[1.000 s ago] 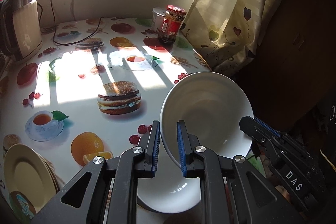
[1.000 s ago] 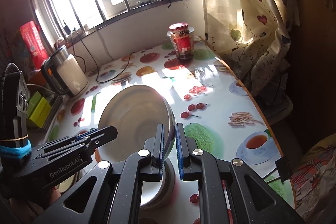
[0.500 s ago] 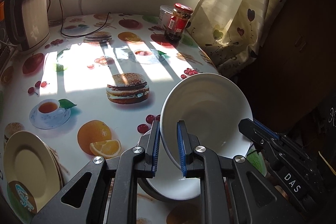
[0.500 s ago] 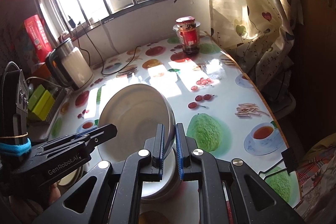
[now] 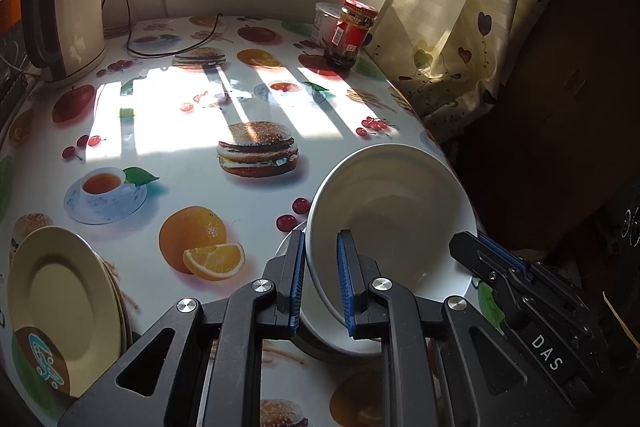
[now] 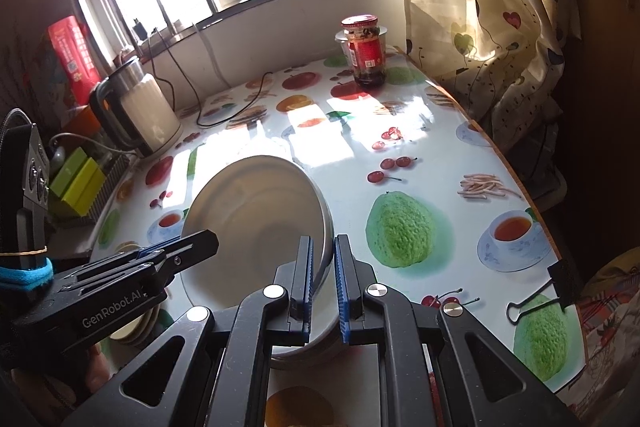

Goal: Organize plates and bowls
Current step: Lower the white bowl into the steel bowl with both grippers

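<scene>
A white bowl (image 5: 392,219) hangs tilted, held by both grippers on opposite sides of its rim. My left gripper (image 5: 320,247) is shut on the rim's left side. My right gripper (image 6: 322,251) is shut on the right side of the same bowl (image 6: 252,211). Each gripper shows in the other's view: the right gripper (image 5: 480,251) and the left gripper (image 6: 180,247). Just below sits a second white bowl (image 5: 316,311) on the table, also visible as the lower bowl (image 6: 304,343). A stack of cream plates (image 5: 60,307) lies at the near left.
An electric kettle (image 5: 68,23) with its cable stands at the back left. A red-lidded jar (image 5: 352,31) and a white tub (image 5: 326,23) stand at the back right. The table's edge (image 6: 516,179) runs along a curtain (image 6: 500,7). A binder clip (image 6: 552,287) grips that edge.
Both grippers have carried the tilted bowl a little down and toward the near side, closer over the lower bowl. Their grips have not changed.
</scene>
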### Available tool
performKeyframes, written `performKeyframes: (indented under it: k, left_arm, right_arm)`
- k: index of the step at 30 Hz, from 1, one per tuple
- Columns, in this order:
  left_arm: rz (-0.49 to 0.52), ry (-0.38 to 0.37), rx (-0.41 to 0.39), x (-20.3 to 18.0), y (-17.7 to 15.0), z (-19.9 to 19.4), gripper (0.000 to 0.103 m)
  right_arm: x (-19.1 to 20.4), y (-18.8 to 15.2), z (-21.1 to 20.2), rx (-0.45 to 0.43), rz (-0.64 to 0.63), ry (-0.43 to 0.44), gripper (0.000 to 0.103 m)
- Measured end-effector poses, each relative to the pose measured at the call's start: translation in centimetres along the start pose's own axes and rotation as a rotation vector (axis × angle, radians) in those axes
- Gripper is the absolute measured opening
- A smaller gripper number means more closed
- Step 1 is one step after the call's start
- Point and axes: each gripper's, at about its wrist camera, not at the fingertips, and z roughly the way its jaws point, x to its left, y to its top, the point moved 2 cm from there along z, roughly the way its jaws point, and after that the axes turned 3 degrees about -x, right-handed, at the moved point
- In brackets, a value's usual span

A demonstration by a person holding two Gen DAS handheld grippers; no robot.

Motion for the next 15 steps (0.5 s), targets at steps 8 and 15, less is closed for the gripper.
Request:
performKeyframes:
  k: [8,15]
  left_arm:
    - [-0.005,0.012,0.015,0.35,-0.68,0.42,0.017]
    - [-0.004,0.021,0.022,0.47,-1.08,0.61,0.017]
  right_arm:
    - [0.03,-0.96,0.57,0.022,0.000,-0.001,0.011]
    - [0.08,-1.02,0.60,0.023,-0.001,-0.002,0.011]
